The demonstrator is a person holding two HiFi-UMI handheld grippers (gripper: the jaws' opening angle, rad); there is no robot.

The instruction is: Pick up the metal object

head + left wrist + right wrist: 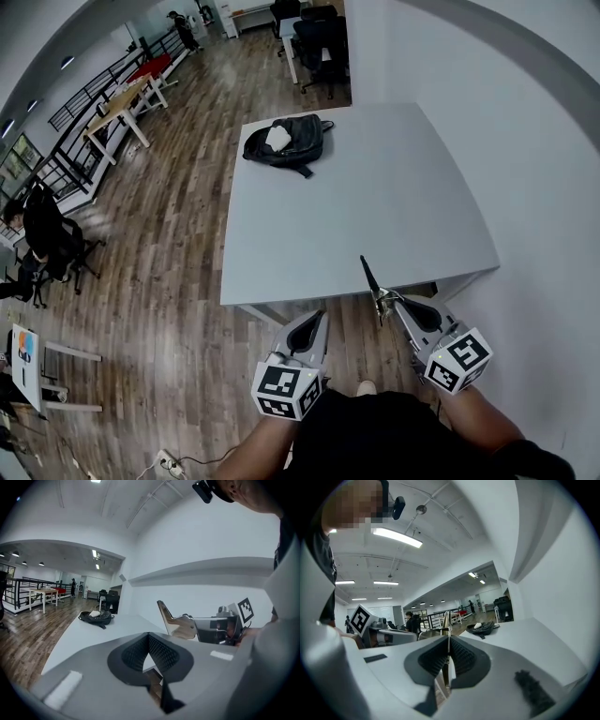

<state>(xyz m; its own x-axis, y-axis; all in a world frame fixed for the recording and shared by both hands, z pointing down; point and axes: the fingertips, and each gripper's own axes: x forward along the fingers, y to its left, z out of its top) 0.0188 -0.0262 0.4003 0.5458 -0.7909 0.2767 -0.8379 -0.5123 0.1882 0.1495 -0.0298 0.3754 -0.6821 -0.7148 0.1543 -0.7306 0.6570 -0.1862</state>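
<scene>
**Metal object lifted; hold looking marginal**

The right gripper (pixel 385 303) jaws are pinching the metal object (pixel 369 276) by one end, carrying it off the table (pixel 375 206), near its front edge. The left gripper (pixel 317 321) jaws are sitting pressed together, empty. Risk: the thin, smooth piece is projecting far beyond the jaws and may pivot or slip out.

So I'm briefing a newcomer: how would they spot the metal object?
Start at the grey table and come to its near edge. The metal object is the thin shiny strip clamped in the right hand-held gripper; the left hand-held gripper holds nothing.
</scene>
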